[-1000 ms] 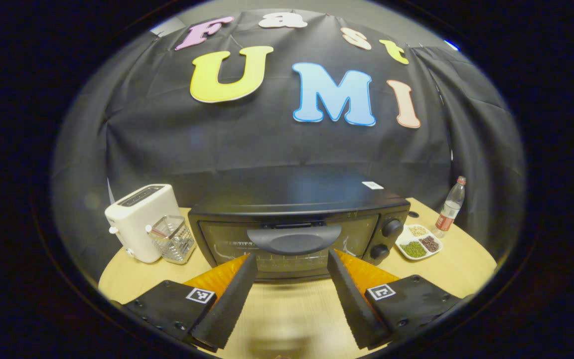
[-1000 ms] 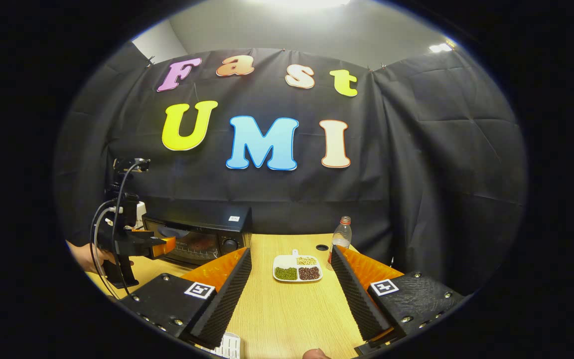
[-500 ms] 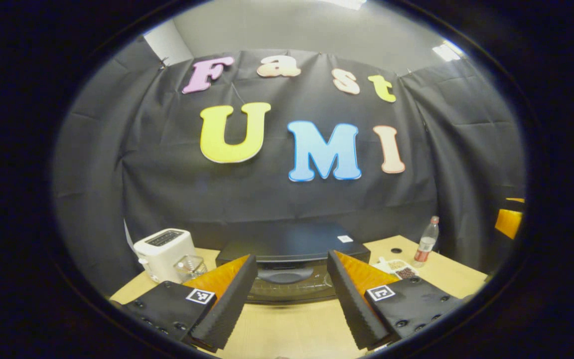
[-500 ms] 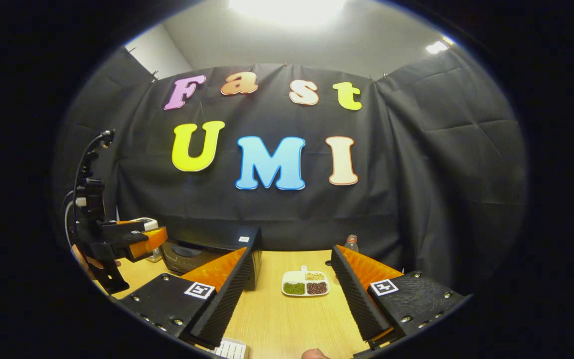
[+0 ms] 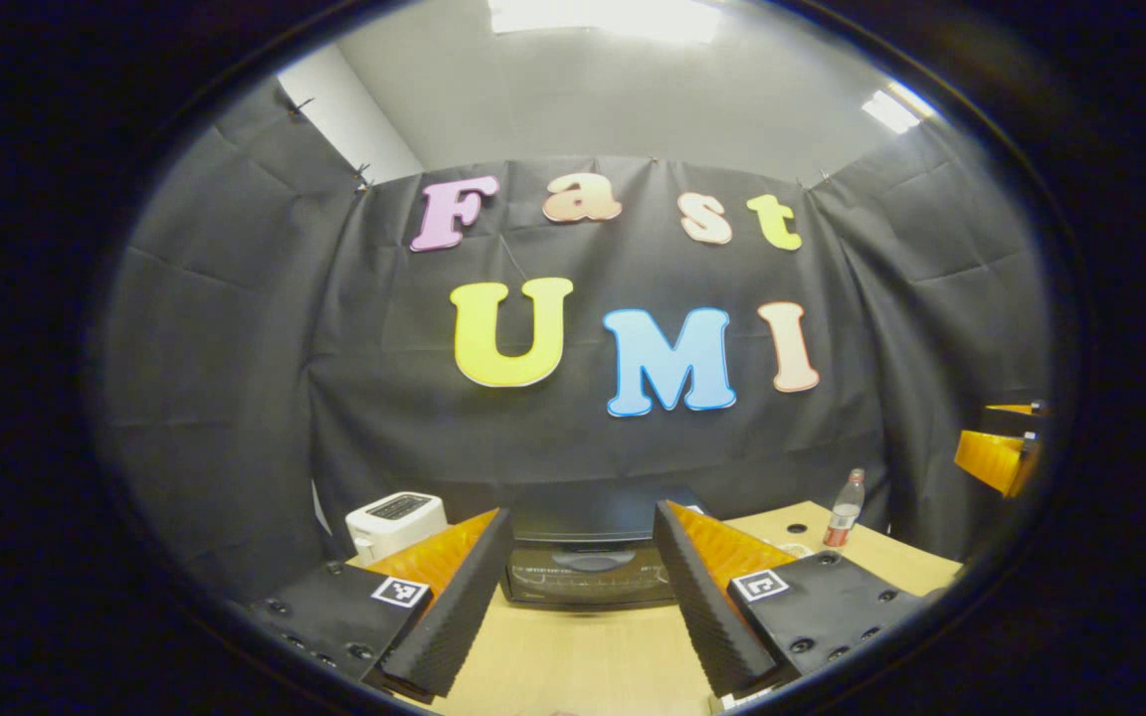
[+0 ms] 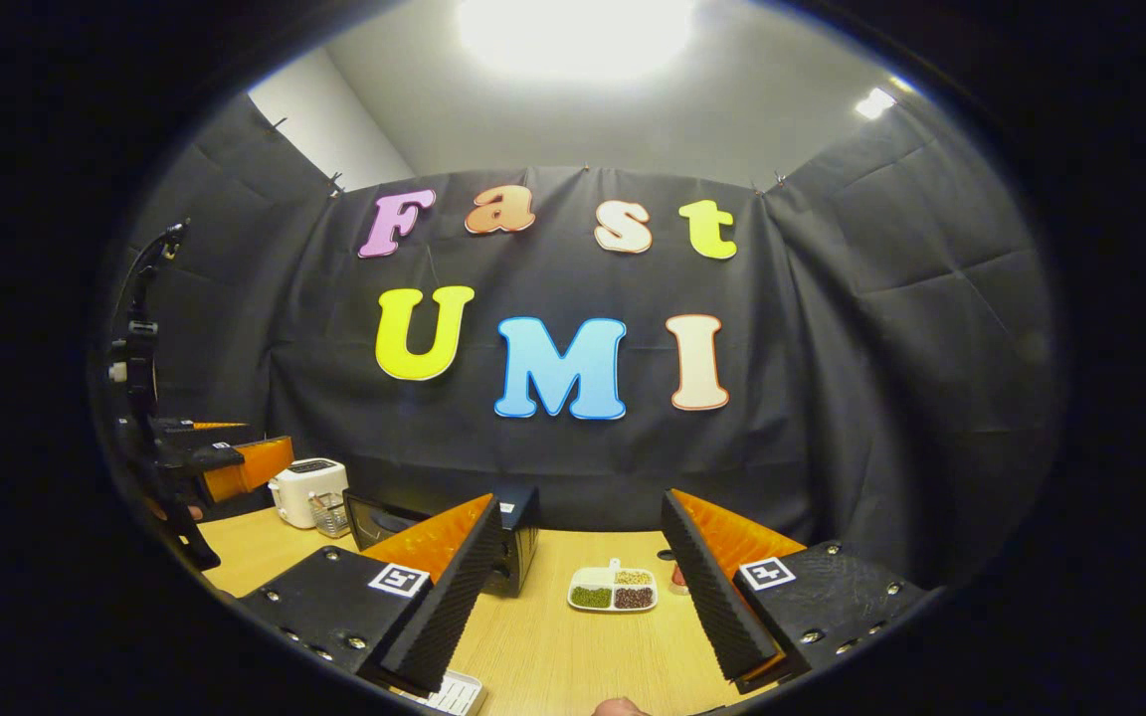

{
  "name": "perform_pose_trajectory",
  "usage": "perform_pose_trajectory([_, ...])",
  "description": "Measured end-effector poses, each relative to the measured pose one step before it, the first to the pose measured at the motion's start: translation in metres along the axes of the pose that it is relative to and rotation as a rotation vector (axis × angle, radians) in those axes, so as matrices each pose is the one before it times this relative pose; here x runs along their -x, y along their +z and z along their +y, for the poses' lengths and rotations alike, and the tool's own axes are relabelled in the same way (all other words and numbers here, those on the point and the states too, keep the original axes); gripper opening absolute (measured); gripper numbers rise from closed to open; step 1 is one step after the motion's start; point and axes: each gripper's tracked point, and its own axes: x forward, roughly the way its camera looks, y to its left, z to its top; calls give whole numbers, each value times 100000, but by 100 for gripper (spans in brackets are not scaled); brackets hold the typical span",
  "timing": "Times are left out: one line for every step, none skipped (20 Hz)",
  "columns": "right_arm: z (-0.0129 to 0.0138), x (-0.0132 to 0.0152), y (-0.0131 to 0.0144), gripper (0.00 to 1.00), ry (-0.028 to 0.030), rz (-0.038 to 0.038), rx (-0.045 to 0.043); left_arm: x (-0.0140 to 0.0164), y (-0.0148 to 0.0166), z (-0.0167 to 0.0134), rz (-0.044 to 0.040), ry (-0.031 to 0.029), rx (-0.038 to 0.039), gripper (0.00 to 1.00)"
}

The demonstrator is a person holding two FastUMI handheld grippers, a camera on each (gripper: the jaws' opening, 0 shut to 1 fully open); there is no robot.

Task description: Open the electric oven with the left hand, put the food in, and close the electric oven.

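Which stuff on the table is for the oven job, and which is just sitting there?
For the job: oven, food tray, left gripper, right gripper.

Just sitting there: toaster, bottle, wire basket.

Both views were lit from above by ceiling panels (image 6: 573, 30), which were blown out to plain white at the top centre of the right gripper view and the top of the left gripper view. A smaller bright panel (image 5: 889, 109) was seen at the upper right. The grey ceiling was evenly lit, while the black cloth wall (image 6: 881, 328) was kept dim, its folds picked out by soft highlights. The wooden table (image 6: 573, 646) at the bottom was rendered warm and moderately bright. Straight lines were bowed strongly toward the edges. Slight softness was noted at the margins; the centre was sharp.
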Motion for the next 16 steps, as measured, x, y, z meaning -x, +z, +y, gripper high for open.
perform_pose_trajectory([-120, 344, 387, 97, -108, -828, -541, 946, 354, 155, -641, 594, 24, 100])
perform_pose_trajectory([-198, 120, 422, 97, -511, -960, -354, 1041, 800, 405, -717, 137, -580, 100])
perform_pose_trajectory([-210, 149, 375, 97, -1289, -1058, -54, 915, 173, -30, -747, 221, -770, 100])
perform_pose_trajectory([-110, 102, 73, 97, -1178, -372, 224, 833, 361, 74, -620, -138, -439, 100])
perform_pose_trajectory([39, 116, 72, 97, -416, 168, 212, 647, 186, 49, -800, -640, 8, 100])
perform_pose_trajectory([332, 228, 140, 97, -29, -82, 44, 594, 371, 66, -1131, -348, 99, 100])
perform_pose_trajectory([125, 149, 288, 97, -711, -424, -99, 486, 160, 286, -720, 57, 294, 100])
perform_pose_trajectory([-82, 140, 161, 98, -1275, -58, -311, 387, -153, 279, 226, 47, -53, 100])
perform_pose_trajectory([241, 154, 146, 97, -634, 15, -725, 368, -233, 546, 607, 749, -90, 99])
perform_pose_trajectory([636, 111, 15, 97, 580, -198, -704, 451, -62, 400, 242, 451, 154, 95])
perform_pose_trajectory([574, 54, 183, 97, 402, -649, -450, 312, 55, 406, -513, 620, 552, 97])
perform_pose_trajectory([269, 146, 25, 98, -279, 41, -242, 242, 53, 364, 430, 319, 708, 100])
perform_pose_trajectory([335, 80, -50, 97, -181, 212, -597, 296, -384, 497, 953, 775, 716, 99])
perform_pose_trajectory([461, -69, 32, 97, 346, -55, -873, 249, -87, 558, 520, 577, 882, 99])
perform_pose_trajectory([497, 38, 101, 98, 428, -62, -759, 111, -93, 411, 309, 579, 786, 99])
perform_pose_trajectory([509, 269, 11, 98, 486, 121, -291, 190, 61, 680, -1, 1114, 291, 99])
